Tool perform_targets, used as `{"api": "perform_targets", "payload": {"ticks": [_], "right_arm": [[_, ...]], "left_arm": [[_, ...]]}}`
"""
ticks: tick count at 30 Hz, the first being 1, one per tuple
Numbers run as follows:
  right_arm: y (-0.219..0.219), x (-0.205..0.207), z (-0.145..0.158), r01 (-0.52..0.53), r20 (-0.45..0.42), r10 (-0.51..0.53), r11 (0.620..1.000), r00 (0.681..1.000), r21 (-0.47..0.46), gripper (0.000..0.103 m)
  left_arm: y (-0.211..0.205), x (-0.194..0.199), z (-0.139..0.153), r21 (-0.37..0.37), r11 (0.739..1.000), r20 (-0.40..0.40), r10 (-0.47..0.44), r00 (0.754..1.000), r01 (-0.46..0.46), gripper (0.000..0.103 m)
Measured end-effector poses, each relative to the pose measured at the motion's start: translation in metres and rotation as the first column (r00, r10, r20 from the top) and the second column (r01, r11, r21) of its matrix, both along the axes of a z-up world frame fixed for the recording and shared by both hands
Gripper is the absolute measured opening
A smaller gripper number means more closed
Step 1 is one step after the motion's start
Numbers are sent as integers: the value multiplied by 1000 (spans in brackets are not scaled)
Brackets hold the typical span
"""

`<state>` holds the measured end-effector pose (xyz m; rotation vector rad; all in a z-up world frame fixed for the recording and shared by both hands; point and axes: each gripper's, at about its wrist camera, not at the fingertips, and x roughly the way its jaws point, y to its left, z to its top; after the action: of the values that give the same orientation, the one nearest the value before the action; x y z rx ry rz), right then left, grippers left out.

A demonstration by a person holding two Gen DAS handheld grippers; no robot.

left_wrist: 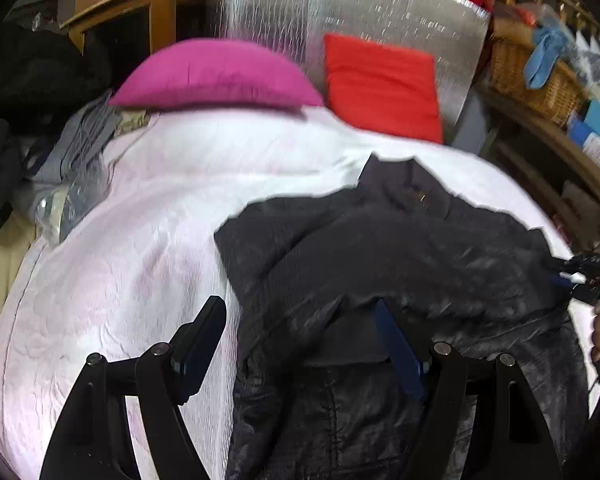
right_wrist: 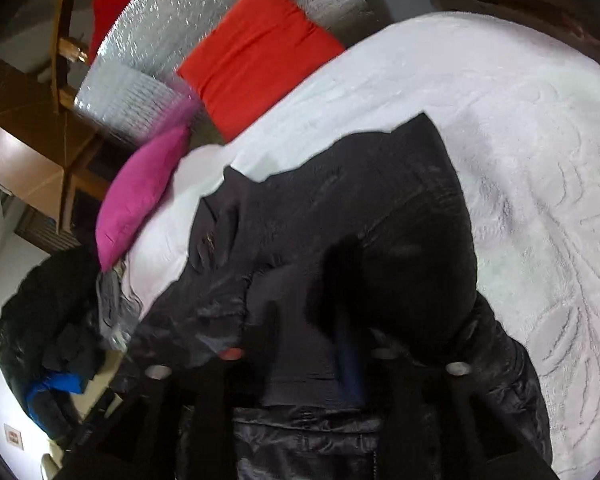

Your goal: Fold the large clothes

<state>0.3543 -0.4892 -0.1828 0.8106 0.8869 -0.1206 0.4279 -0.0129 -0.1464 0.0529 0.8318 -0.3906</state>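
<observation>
One wicker basket (left_wrist: 540, 80) holds blue cloth (left_wrist: 546, 54).

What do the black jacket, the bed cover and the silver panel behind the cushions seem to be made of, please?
Black jacket: looks like synthetic shell, nylon or similar, with a slight sheen and stitched quilting lines. Bed cover: pale matte fabric, probably quilted cotton or polyester, with raised stitched patterns. Silver panel: apparently foil-faced insulation sheet, glittery with a fine bubbled grid.

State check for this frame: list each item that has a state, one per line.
black jacket: partly folded, rumpled, on the bed
left gripper: open, over the jacket's edge
right gripper: blurred, over the jacket
magenta pillow: lying flat
red cushion: leaning upright
</observation>
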Motion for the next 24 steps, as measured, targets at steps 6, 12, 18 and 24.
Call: {"api": "perform_targets", "payload": {"ticks": [6, 12, 18, 24], "right_arm": [[7, 5, -5, -4, 20, 4, 1000, 1000, -9, 69], [47, 13, -15, -120, -59, 110, 969, 992, -217, 25], [45, 4, 10, -57, 22, 68, 940, 997, -335, 11], [5, -11, 40, 123, 137, -79, 926, 987, -357, 10]], "left_arm": [[16, 11, 3, -19, 990, 50, 142, 989, -142, 82], [5, 33, -26, 48, 982, -31, 186, 982, -184, 82], [-18, 26, -46, 158, 985, -87, 83, 993, -68, 82], [-13, 11, -19, 7, 998, -70, -55, 996, 56, 82]]}}
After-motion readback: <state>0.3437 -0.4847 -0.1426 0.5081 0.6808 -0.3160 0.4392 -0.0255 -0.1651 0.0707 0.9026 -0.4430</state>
